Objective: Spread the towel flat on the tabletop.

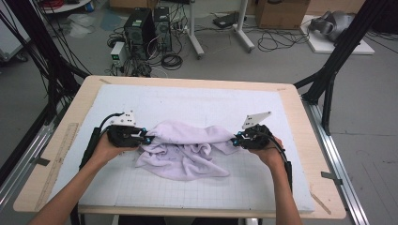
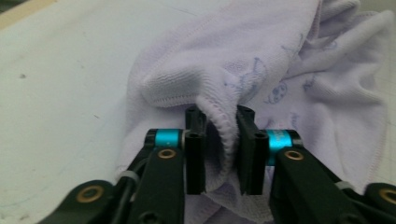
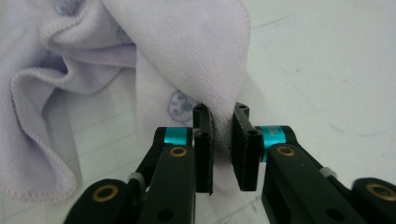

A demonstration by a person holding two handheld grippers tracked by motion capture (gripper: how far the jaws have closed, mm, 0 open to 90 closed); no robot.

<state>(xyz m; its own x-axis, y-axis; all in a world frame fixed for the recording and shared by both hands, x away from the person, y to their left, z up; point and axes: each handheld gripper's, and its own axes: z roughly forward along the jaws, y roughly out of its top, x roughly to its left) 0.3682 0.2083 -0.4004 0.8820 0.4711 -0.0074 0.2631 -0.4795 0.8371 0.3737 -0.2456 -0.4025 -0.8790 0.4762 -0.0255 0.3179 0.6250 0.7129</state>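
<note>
We see the crumpled lilac towel [image 1: 185, 150] lying mid-surface [image 1: 197, 101] on the gridded mat. At its 9 o'clock edge our left gripper [image 1: 149, 138] pinches a hemmed fold [image 2: 224, 135]. At its 3 o'clock edge our right gripper [image 1: 236, 139] clamps bunched cloth [image 3: 222, 126]. The 2 grippers sit well apart.

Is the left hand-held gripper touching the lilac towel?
Touching. In the left gripper view, the left hand-held gripper has both jaws pinching a hemmed fold of the lilac towel.
</note>
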